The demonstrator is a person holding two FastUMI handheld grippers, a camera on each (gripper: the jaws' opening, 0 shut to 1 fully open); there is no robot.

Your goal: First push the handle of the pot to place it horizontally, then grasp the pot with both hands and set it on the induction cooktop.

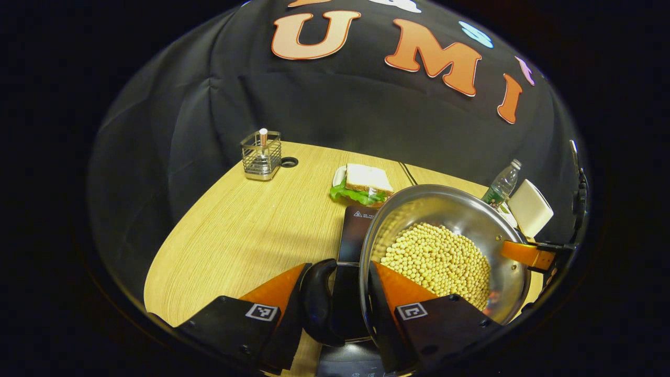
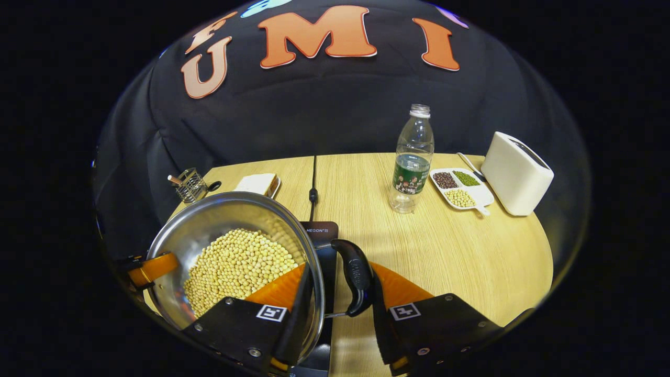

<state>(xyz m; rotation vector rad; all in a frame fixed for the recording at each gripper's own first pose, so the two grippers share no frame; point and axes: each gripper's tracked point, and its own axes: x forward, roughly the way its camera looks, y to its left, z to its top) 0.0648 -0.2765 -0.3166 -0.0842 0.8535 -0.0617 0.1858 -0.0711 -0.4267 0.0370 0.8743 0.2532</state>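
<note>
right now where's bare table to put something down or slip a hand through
Widest bare wood: in front of the water bottle and bean tray, right of the cooktop. Another patch lies between the wire holder, sandwich and the left gripper. Crowded: around the pot, where both grippers straddle its rim, and the toaster corner.

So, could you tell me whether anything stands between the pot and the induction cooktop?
Nothing visible does. The pot of beans, held between both grippers, sits right over the black induction cooktop. The sandwich and bottle stand farther back on the table.
</note>
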